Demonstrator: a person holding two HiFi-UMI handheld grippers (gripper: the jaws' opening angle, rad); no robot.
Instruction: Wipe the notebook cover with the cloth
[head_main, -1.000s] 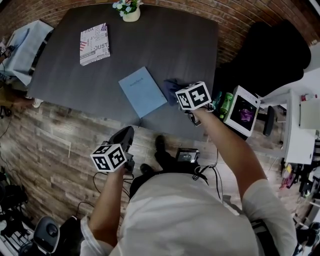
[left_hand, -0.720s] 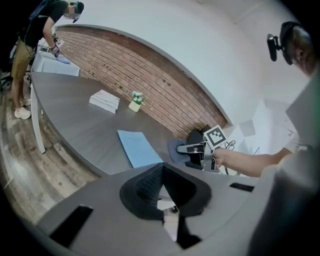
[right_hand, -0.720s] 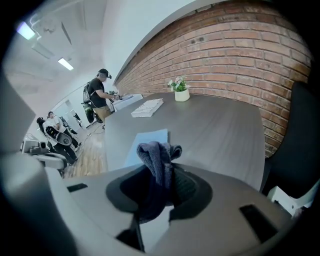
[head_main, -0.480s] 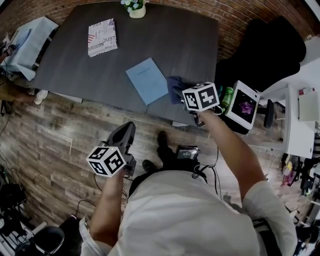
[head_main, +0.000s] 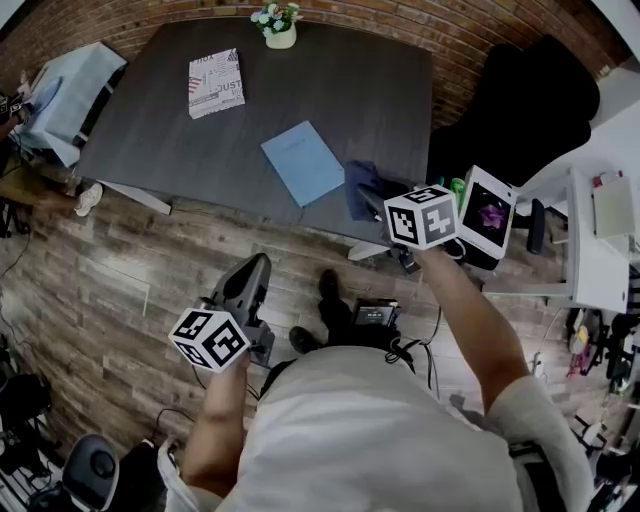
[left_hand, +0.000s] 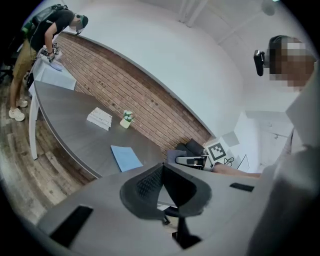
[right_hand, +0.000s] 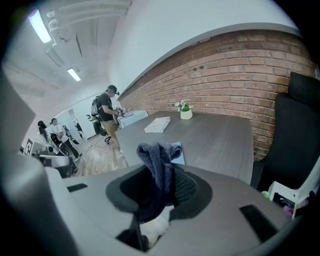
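The wiping looks barely begun: the cloth is in hand, but nothing shows it on the cover yet. In the right gripper view the right gripper (right_hand: 162, 172) has its fingers clamped on the dark blue cloth (right_hand: 156, 155), which bunches up above them and trails down below. In the head view that cloth (head_main: 361, 187) hangs right of centre in the frame, at the near edge of the dark surface (head_main: 380, 90) and just beside the right edge of the pale blue notebook (head_main: 303, 162). Whether it touches the cover or the surface I cannot tell. The notebook lies flat and closed, turned at an angle, above the centre of the frame. The left gripper (left_hand: 162, 167) is held low over the wooden floor, well apart from the notebook, its fingers together on nothing. What is left, by my reading, is nearly all of the job: bring the cloth onto the cover and pass it across.
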